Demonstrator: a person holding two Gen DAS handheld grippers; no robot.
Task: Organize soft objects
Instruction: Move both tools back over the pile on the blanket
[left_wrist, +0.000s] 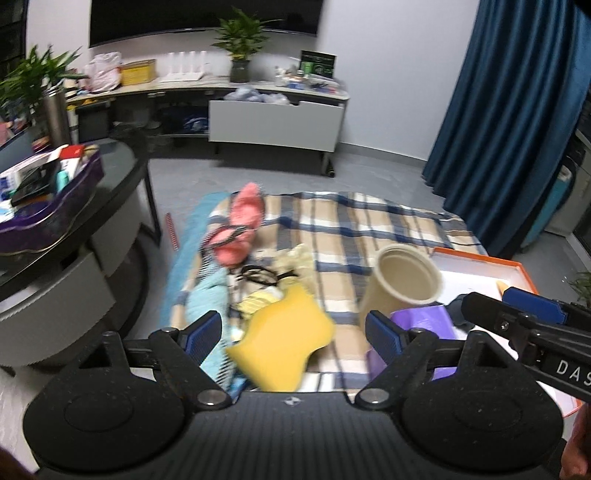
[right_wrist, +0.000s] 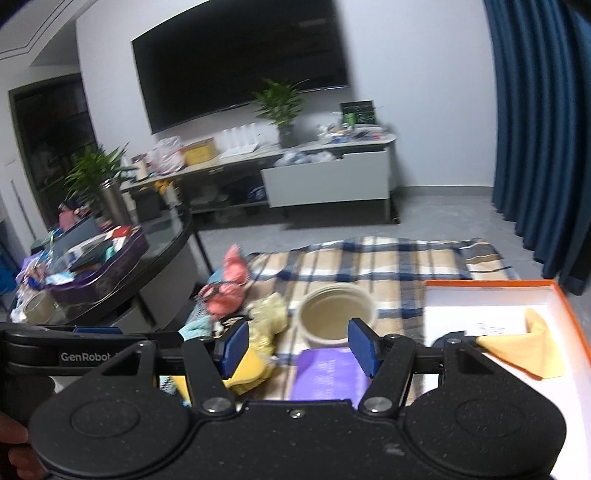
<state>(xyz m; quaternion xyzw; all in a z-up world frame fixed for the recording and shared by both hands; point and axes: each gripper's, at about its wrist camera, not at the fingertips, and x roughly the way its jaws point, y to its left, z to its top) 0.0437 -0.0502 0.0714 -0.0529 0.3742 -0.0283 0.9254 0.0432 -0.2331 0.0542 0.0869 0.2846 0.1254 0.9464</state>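
A plaid blanket (left_wrist: 351, 229) lies on the floor with a pile of soft things: a pink plush toy (left_wrist: 243, 225), a teal cloth (left_wrist: 207, 302), a pale yellow cloth (left_wrist: 295, 258) and a yellow sponge (left_wrist: 284, 343). A beige pot (left_wrist: 402, 280) stands on the blanket, with a purple bag (left_wrist: 424, 325) in front of it. My left gripper (left_wrist: 293, 332) is open above the sponge. My right gripper (right_wrist: 295, 347) is open and empty above the purple bag (right_wrist: 328, 373), near the pot (right_wrist: 336, 314). A yellow cloth (right_wrist: 532, 350) lies in the orange box (right_wrist: 576, 332).
A dark round table (left_wrist: 110, 192) with a purple tray (left_wrist: 48, 221) of clutter stands at the left. A TV stand (left_wrist: 273, 122) with a plant runs along the far wall. Blue curtains (left_wrist: 509, 110) hang at the right. Grey floor lies beyond the blanket.
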